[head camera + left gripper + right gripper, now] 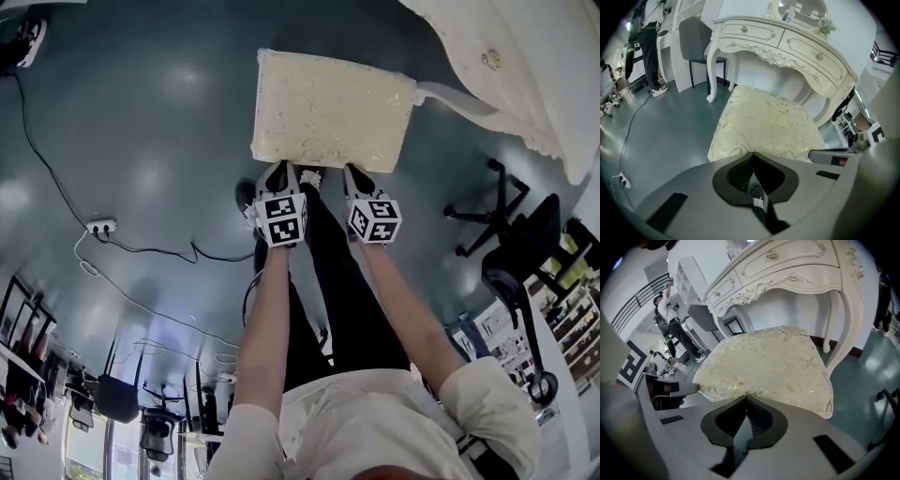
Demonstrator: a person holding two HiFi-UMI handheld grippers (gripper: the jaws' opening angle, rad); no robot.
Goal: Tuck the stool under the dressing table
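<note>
Cream brocade covers the stool [333, 108], which stands on the floor just short of the dressing table [511, 56], not yet under it. The left gripper [279, 171] and right gripper [357, 173] have their jaws closed to a point at its near edge, though whether they nip the fabric is hard to tell. Uneven pushing could slide the tips off the slick cloth or skew the stool, knocking a corner into the curved table leg [843, 324].
</note>
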